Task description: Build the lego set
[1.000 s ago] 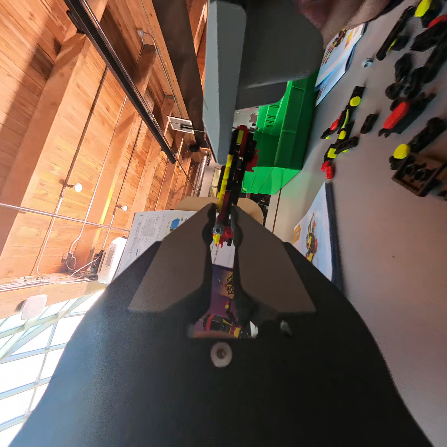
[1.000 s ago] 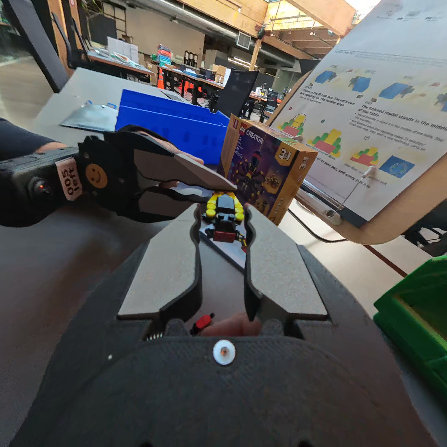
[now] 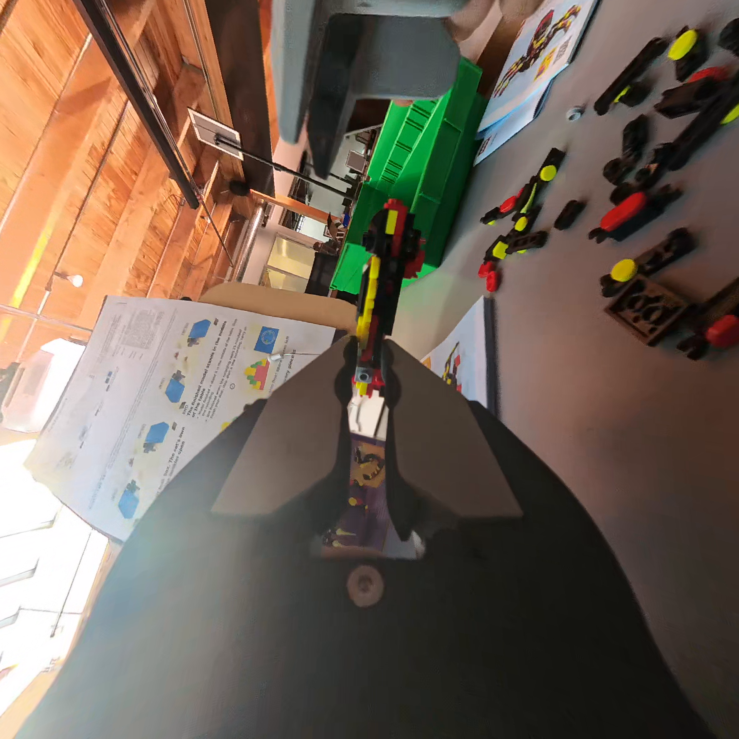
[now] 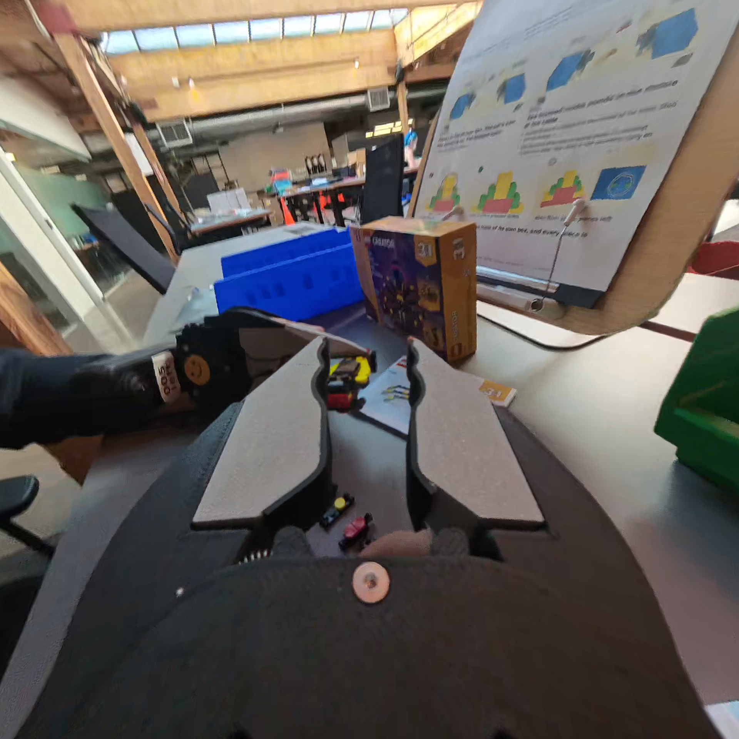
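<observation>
Right gripper (image 4: 367, 362) has spread its fingers since a second ago: then they flanked the model closely, now they stand wide apart with nothing between them, and the model sits off toward the left finger, partly hidden by it. Left gripper (image 3: 367, 366) unchanged in grip, clamped on the near end of the lego model (image 3: 380, 288); its view is rolled on its side, tabletop running up the right edge. Model is a narrow black, yellow and red assembly, reaching forward out of the left fingertips, held clear of the table (image 3: 580, 460). In the right wrist view the same model (image 4: 347, 378) shows yellow on top, red below, pinched at the tip of the left gripper (image 4: 360, 352), which comes in from the left in a dark-sleeved hand (image 4: 116, 384). Loose pieces (image 3: 636, 224), black with red and yellow caps, scattered over the grey table at upper right of the left view; a brown plate (image 3: 648, 310) among them. Two small pieces lie on the table behind the right fingers, one yellow-topped (image 4: 338, 508), one red (image 4: 356, 528). Instruction booklet (image 4: 390, 396) flat on the table just past the model. Set box (image 4: 424, 284) upright behind it, blue bin (image 4: 288, 280) to its left, printed sheet on a wooden stand (image 4: 560, 140) to its right, green bin (image 4: 704, 404) at right edge. Right view is blurred.
</observation>
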A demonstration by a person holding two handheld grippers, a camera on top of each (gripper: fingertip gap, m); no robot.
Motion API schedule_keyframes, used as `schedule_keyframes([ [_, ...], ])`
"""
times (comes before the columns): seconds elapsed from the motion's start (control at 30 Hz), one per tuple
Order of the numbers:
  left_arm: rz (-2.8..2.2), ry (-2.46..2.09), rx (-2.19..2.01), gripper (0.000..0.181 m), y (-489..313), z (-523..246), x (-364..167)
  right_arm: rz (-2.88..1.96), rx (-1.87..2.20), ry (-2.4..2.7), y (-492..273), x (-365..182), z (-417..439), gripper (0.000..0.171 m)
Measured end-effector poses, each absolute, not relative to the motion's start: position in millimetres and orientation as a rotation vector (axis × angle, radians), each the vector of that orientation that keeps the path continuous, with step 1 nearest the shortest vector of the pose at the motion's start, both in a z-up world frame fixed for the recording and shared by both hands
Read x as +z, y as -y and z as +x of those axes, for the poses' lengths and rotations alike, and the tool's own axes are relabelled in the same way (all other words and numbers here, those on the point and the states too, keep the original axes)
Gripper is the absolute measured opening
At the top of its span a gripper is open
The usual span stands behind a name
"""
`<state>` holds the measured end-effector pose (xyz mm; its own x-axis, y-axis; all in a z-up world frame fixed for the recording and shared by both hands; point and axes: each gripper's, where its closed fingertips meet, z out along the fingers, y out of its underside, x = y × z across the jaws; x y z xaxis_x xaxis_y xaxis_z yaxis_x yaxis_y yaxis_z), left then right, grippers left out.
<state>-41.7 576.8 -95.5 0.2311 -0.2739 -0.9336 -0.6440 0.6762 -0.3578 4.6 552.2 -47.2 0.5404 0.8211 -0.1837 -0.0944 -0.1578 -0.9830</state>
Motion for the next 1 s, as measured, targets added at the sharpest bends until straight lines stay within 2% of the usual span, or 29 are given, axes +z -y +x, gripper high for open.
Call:
schedule_keyframes([
  [0.07,-0.861,-1.367,0.312,0.009,-578,-42,-98,-1.591,0.804,0.759,-551,-67,-8,0.044],
  [0.2,-0.878,-1.395,0.325,0.008,-575,-36,-105,-1.673,0.621,0.923,-548,-100,-35,0.044],
  [0.23,-0.881,-1.402,0.314,0.008,-573,-35,-106,-1.691,0.573,0.924,-551,-105,-37,0.043],
  [0.27,-0.877,-1.411,0.307,0.008,-571,-34,-107,-1.703,0.535,0.91,-555,-108,-37,0.033],
  [0.3,-0.886,-1.414,0.328,0.009,-572,-34,-108,-1.711,0.531,0.907,-556,-108,-37,0.033],
  [0.53,-0.947,-1.359,0.264,0.009,-571,-30,-106,-1.692,0.756,0.739,-559,-92,-37,0.032],
  [0.9,-1.065,-1.289,0.269,0.011,-575,-31,-101,-1.67,0.865,0.51,-570,-79,-37,0.032],
  [1.0,-0.972,-1.388,0.193,0.01,-553,-16,-109,-1.622,1.065,0.352,-577,-66,-27,0.032],
])
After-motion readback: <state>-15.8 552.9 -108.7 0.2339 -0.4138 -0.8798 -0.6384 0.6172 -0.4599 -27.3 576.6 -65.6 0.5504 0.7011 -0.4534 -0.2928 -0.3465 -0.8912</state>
